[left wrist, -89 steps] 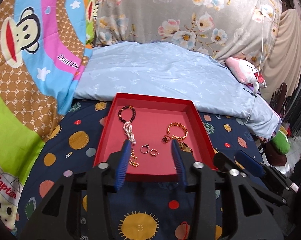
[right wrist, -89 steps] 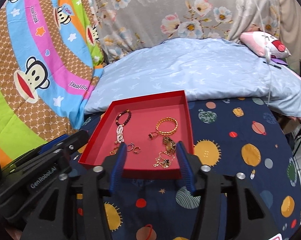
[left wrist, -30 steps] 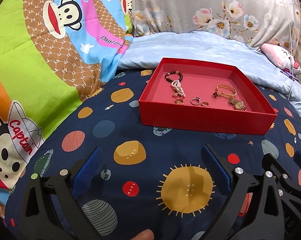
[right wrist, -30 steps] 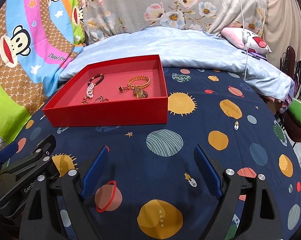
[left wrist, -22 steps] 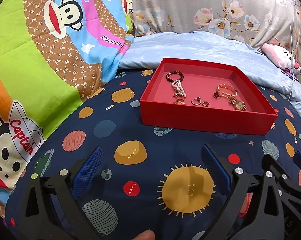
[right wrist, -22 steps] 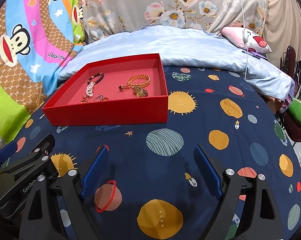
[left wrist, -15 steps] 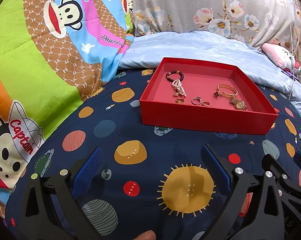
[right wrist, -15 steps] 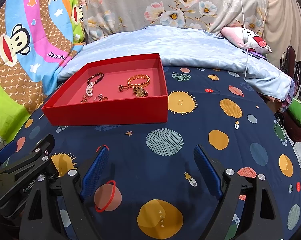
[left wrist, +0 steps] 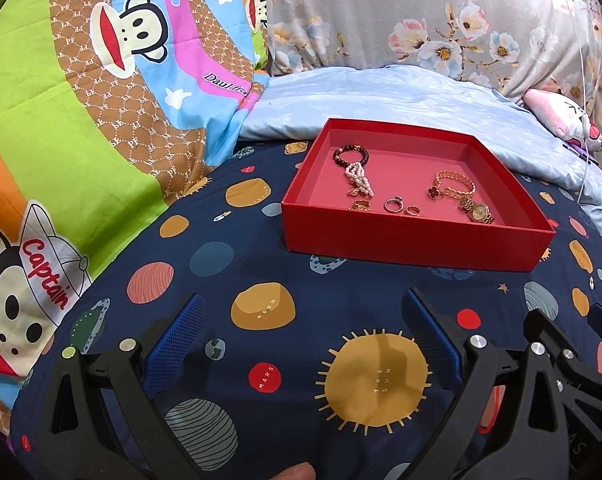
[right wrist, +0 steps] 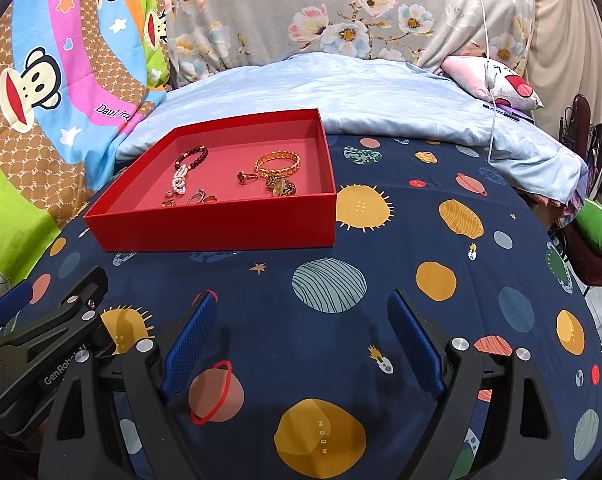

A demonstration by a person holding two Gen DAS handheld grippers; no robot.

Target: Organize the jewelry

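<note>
Two grippers, left gripper and right gripper, both spread wide and holding nothing, over the planet-print cloth. Red tray well ahead, holding beaded bracelet, gold bangle, watch, rings.

Left claw spread wide and empty, low over the navy planet-print bedsheet. Ahead sits the shallow red cardboard tray, holding a dark beaded bracelet, gold chain bracelet, gold wristwatch.
</note>
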